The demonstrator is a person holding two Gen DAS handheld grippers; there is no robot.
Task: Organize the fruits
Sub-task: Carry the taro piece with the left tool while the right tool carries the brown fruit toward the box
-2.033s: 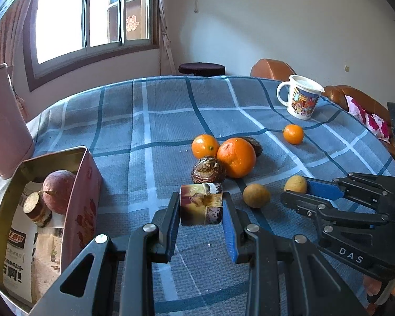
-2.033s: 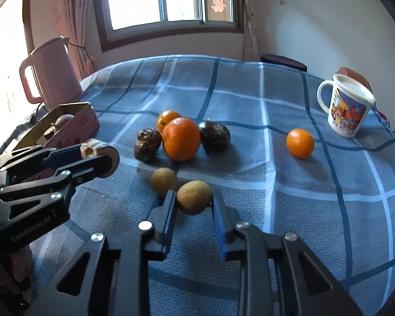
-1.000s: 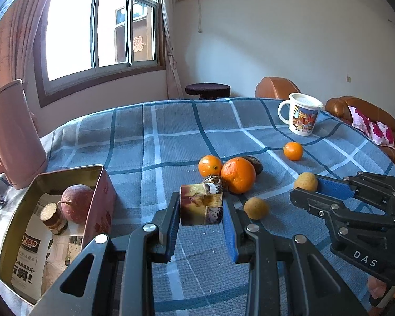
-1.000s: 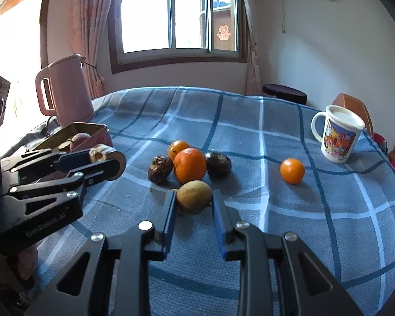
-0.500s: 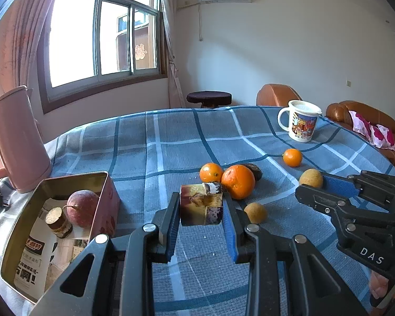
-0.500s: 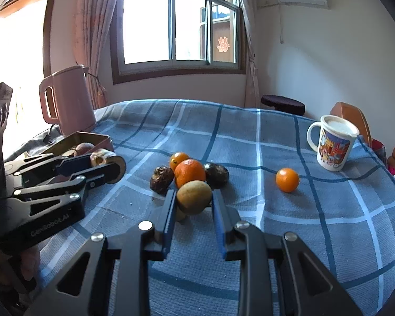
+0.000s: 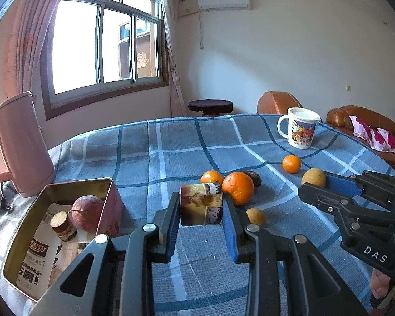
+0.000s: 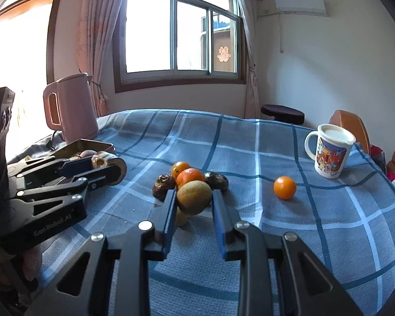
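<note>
Fruits: the right tool clamps a smooth, oval, brownish kiwi. The left tool clamps a short, mottled cylindrical cane piece above the checked woven worktop.

Showing 2 matte black angular grippers: left gripper and right gripper, each carrying blue pads inside the fingers and round silver screws along triangular cut-out arms. Bearing white lettering, "DAS" and "GenRobot.AI", on the sides.
</note>
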